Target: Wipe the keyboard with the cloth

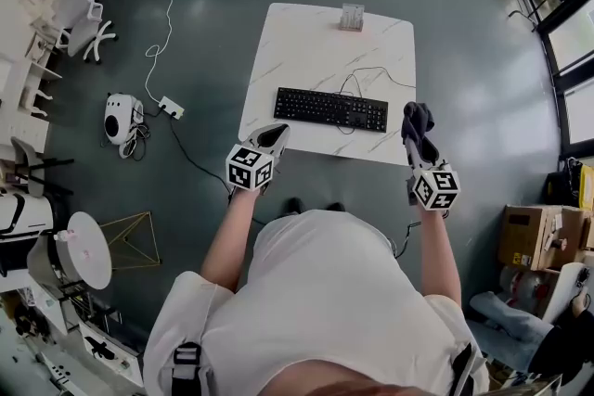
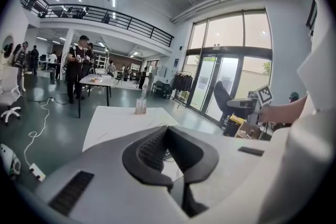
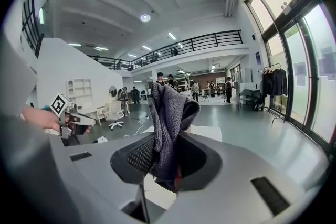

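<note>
Nearest, the left gripper (image 1: 275, 137) has its jaws pressed together with nothing between them, its tip over the near edge of the white table (image 1: 306, 42). To its right, well apart, the right gripper (image 1: 419, 146) is clamped on a dark grey cloth (image 3: 167, 113), which stands up bunched above its jaws by the table's near right corner. Just beyond and between the two grippers, the black keyboard (image 1: 331, 109) lies flat on the table, untouched by either. Its thin cable (image 1: 371, 74) loops away behind it. Farther on, a small box (image 1: 351, 17) stands at the table's far edge.
</note>
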`<state>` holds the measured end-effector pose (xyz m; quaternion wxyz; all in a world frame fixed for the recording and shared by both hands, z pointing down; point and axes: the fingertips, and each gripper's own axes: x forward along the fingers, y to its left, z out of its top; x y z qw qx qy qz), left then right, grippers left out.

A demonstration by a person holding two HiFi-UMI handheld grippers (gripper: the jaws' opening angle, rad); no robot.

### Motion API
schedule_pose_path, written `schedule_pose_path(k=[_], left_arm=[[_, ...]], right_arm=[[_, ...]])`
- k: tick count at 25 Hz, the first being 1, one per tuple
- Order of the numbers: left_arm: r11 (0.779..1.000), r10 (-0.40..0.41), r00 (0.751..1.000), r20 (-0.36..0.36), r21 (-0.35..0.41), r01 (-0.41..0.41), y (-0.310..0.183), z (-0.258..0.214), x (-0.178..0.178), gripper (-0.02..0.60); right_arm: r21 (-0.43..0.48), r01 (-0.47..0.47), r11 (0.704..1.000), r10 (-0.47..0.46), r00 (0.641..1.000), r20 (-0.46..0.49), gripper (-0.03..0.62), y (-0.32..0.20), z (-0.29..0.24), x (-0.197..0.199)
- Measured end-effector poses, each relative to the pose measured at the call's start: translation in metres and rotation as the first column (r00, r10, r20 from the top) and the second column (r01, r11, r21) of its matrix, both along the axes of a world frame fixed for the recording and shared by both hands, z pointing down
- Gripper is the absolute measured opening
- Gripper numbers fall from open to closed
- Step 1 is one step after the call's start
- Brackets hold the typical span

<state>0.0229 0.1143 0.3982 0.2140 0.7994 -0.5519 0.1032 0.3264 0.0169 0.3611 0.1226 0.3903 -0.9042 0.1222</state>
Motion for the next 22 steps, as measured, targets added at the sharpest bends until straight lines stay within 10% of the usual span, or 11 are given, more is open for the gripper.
schedule_pose_path(k=[22], left_arm=[[1.000,-0.005,1.000,-0.019,-0.017,0.004,0.009,0.001,0.005,0.008]], right_arm=[[-0.015,0.010,1.000,-0.010,1.000,0.005,0.112,0.009,-0.003,0.000]])
